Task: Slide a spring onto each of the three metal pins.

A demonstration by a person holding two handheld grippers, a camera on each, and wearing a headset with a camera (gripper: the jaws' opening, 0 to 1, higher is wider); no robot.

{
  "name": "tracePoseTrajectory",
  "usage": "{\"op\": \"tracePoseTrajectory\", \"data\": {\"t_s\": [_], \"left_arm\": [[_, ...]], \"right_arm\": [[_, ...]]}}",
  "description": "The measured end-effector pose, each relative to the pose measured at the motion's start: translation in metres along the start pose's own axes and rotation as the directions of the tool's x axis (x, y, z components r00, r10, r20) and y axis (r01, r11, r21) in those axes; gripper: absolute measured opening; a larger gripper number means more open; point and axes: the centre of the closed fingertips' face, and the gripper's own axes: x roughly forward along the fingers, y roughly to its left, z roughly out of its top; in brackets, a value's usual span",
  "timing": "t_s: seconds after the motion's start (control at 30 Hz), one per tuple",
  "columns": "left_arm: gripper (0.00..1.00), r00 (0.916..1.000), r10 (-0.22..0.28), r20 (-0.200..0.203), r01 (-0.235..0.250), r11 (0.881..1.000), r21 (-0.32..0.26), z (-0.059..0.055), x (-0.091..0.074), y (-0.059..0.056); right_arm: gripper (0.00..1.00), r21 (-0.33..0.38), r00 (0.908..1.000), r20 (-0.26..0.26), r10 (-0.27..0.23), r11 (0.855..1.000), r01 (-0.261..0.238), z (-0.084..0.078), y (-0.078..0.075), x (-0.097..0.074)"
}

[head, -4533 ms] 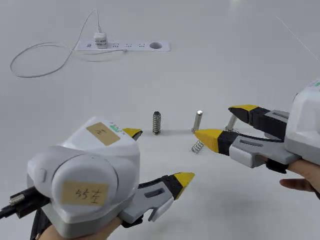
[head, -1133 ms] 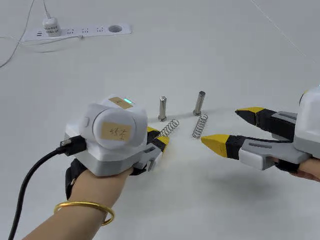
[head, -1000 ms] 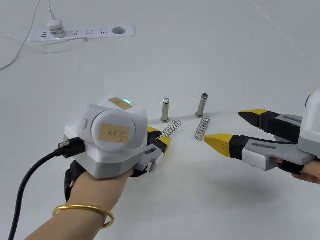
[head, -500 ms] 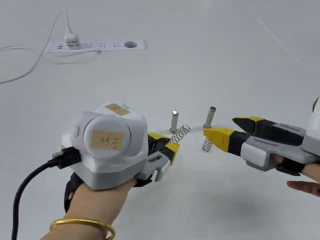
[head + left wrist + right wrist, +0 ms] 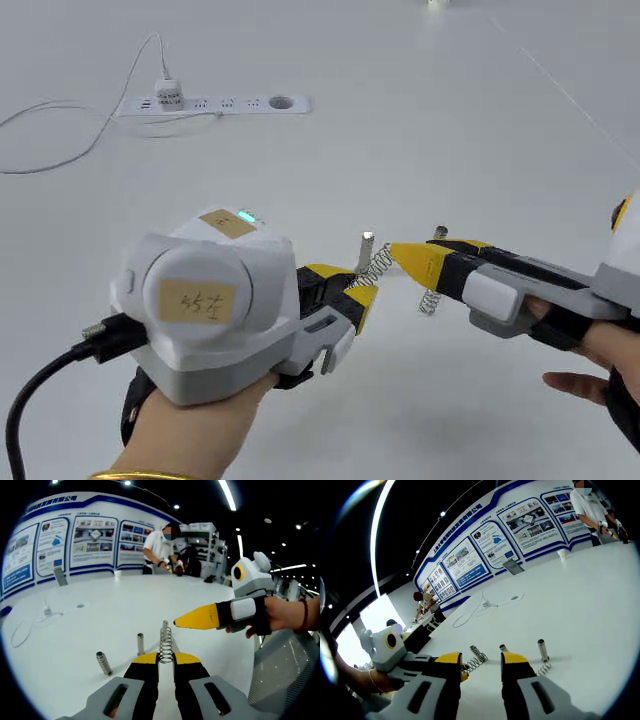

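My left gripper [image 5: 348,283] [image 5: 165,656] is shut on the lower end of a spring [image 5: 378,266] [image 5: 165,641], which sticks out slanted above the table. Just behind it stands a bare metal pin [image 5: 367,249] [image 5: 141,643]. A second bare pin [image 5: 438,233] [image 5: 541,650] peeks out behind my right gripper [image 5: 420,250] [image 5: 482,660], whose jaws are open and empty, its tips close to the held spring. A loose spring [image 5: 430,300] [image 5: 543,668] lies by that pin. The third pin [image 5: 103,662] [image 5: 479,653] wears a spring.
A white power strip [image 5: 215,103] with a plug and a looping cable [image 5: 60,120] lies at the far left of the white table [image 5: 330,150]. People stand at a bench [image 5: 165,535] in the background.
My left gripper has lifted the spring it took hold of off the table. The right gripper has moved left toward that spring. The head camera has shifted too.
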Motion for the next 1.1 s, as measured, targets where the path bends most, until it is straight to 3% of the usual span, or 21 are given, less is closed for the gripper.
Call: {"op": "tracePoseTrajectory", "data": {"t_s": [0.37,0.53,0.77,1.1], "left_arm": [[0.10,0.9989,-0.016,0.044,0.016,1.000,-0.004,0.008,-0.005,-0.008],[0.10,0.9972,-0.031,0.068,0.031,1.000,-0.002,0.011,-0.005,-0.011],[0.10,0.9956,-0.039,0.086,0.040,0.999,-0.012,0.014,-0.006,-0.015],[0.10,0.9961,-0.029,0.084,0.030,0.999,-0.017,0.012,-0.007,-0.015]], "right_arm": [[0.26,0.134,0.9992,0.000,0.040,0.990,-0.040,-0.006,0.007,0.003],[0.24,0.157,0.9970,-0.008,0.077,0.985,-0.075,-0.008,0.014,0.005],[0.18,0.245,0.9955,0.028,0.090,0.965,-0.094,-0.004,0.013,0.004],[0.14,0.258,0.9940,0.023,0.107,0.960,-0.110,-0.004,0.016,0.004]]}}
